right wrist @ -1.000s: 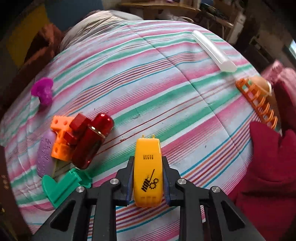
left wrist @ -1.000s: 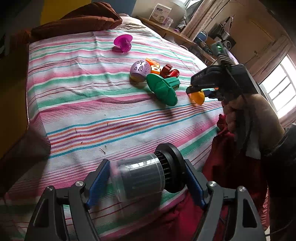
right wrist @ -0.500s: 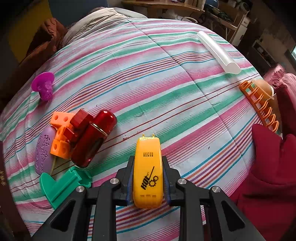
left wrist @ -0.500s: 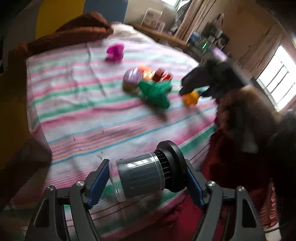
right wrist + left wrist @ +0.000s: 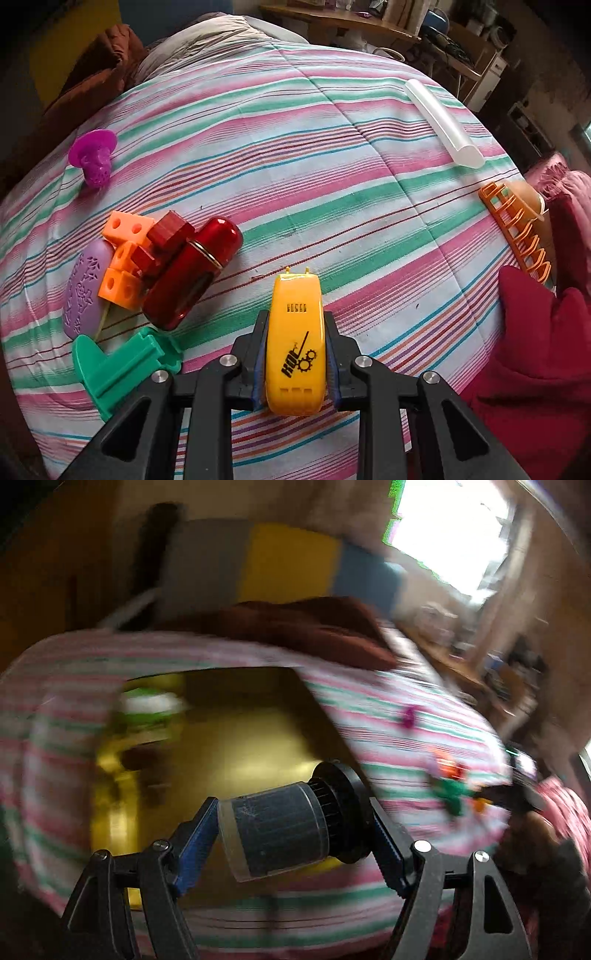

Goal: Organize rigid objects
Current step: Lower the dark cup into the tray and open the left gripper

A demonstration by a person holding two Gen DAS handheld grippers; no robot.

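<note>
Tray (image 5: 240, 738), yellow, lies on the striped bed (image 5: 332, 184), blurred in my left view; something green-white sits in its far corner. My left gripper (image 5: 291, 834) grasps a dark jar (image 5: 280, 830) above the near edge. I judge the jar should go to bare tray floor, low, before release. My right gripper (image 5: 295, 354) clenches an orange case (image 5: 295, 343) over the bed. Nearby: a red capsule (image 5: 192, 273), blocks (image 5: 125, 258), a green piece (image 5: 122, 369). Nothing obstructs.
</note>
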